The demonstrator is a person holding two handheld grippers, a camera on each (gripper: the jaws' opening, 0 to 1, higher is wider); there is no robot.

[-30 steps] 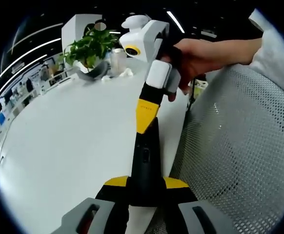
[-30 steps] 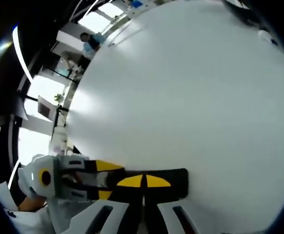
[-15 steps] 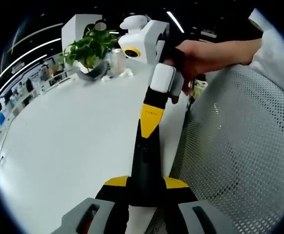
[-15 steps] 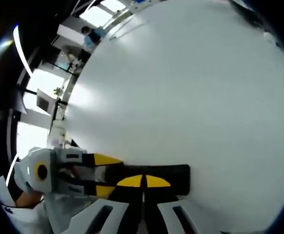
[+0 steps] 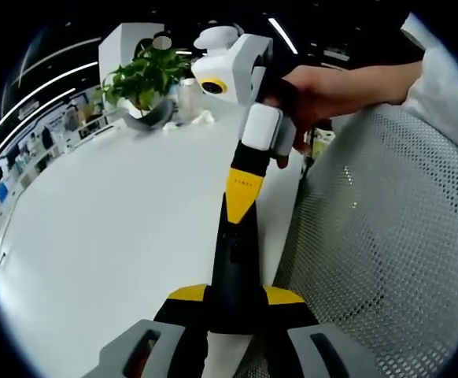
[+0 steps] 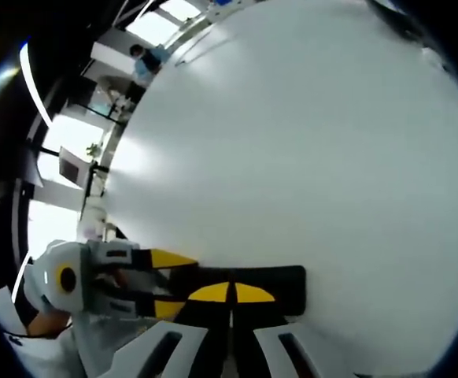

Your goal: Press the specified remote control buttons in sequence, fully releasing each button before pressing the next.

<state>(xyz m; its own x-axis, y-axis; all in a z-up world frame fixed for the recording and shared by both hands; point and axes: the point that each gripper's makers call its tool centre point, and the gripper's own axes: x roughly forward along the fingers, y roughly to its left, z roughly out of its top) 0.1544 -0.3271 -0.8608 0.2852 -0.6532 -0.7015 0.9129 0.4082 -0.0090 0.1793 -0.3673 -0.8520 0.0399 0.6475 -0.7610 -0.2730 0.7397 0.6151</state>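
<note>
left gripper (image 5: pixel 233 303): grey base, yellow-black jaws | right gripper (image 5: pixel 245 185): white body, yellow tips | sleeve (image 5: pixel 441 71): white

One black remote control (image 5: pixel 233 268), two grippers: the left gripper (image 5: pixel 235 303) and the right gripper (image 5: pixel 245 185). One white table (image 5: pixel 103 213), one potted plant (image 5: pixel 142 79), one mesh chair back (image 5: pixel 386 236) and one hand (image 5: pixel 331 87) in the left gripper view. In the right gripper view, again one remote control (image 6: pixel 249 283), one table (image 6: pixel 292 157) and both grippers, the right (image 6: pixel 230 293) and the left (image 6: pixel 162 282).
</note>
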